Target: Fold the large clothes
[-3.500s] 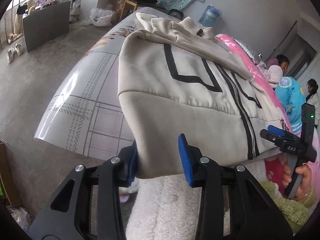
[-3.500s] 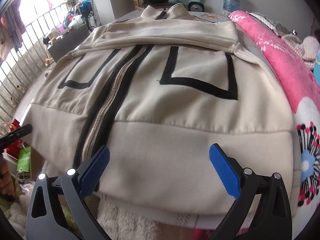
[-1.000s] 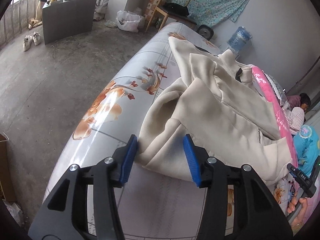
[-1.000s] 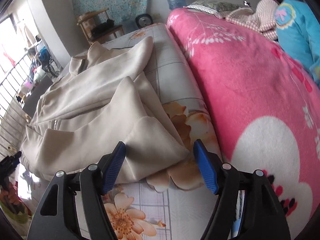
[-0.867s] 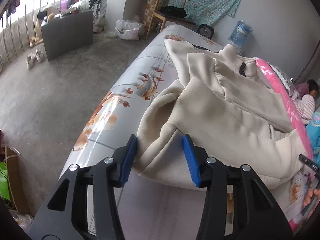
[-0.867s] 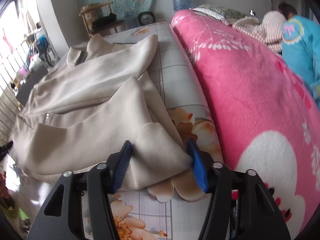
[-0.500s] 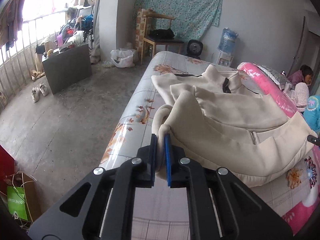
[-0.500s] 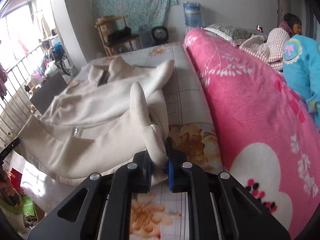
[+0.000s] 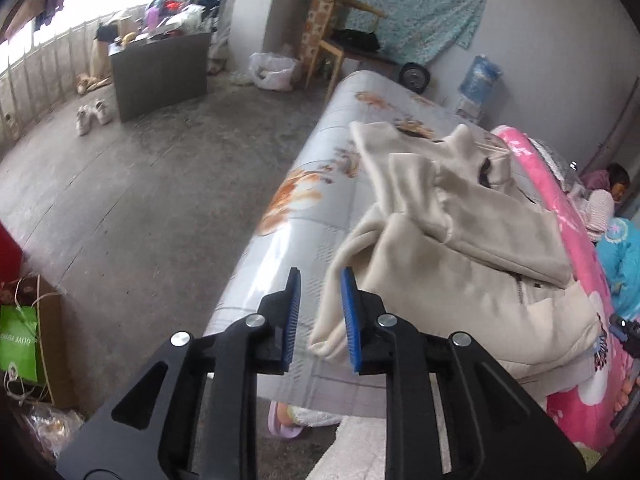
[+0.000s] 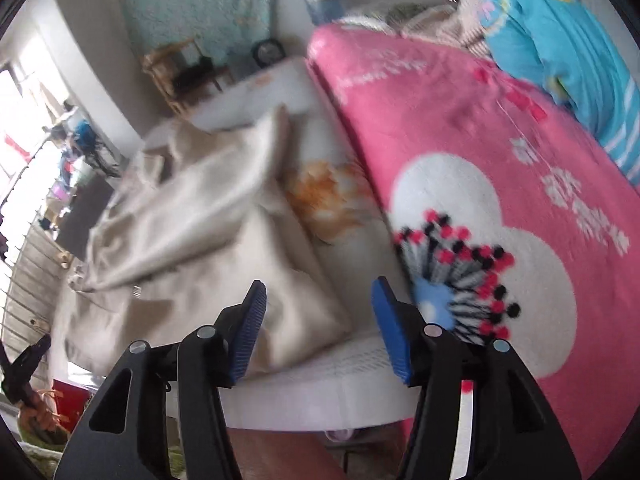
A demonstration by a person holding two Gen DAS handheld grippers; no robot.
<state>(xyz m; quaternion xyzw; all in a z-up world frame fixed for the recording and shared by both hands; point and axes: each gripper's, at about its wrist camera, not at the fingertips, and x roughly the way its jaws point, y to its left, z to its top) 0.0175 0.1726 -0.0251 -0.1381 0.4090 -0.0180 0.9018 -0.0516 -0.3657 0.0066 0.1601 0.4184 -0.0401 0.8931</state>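
Note:
A cream zip-up jacket (image 9: 460, 272) lies folded over in a loose heap on the floral mattress (image 9: 304, 208). My left gripper (image 9: 320, 316) hovers at the jacket's near left corner. Its jaws are opening, and a fold of the hem hangs loose between the blue pads (image 9: 293, 320) without being pressed. In the right wrist view the jacket (image 10: 200, 240) is blurred. My right gripper (image 10: 320, 332) is above its near right corner with the jaws opening wide, and the cloth lies below them untouched.
A pink flowered blanket (image 10: 480, 160) covers the right side of the bed, with a person in blue (image 10: 560, 40) on it. A grey cabinet (image 9: 160, 68), a wooden chair (image 9: 344, 44) and a water bottle (image 9: 480, 76) stand on the concrete floor. A green bag (image 9: 20, 344) sits near left.
Half a second ago both grippers were shut on the jacket's near corners. Both have since opened, let the cloth drop onto the bed, and pulled back and up.

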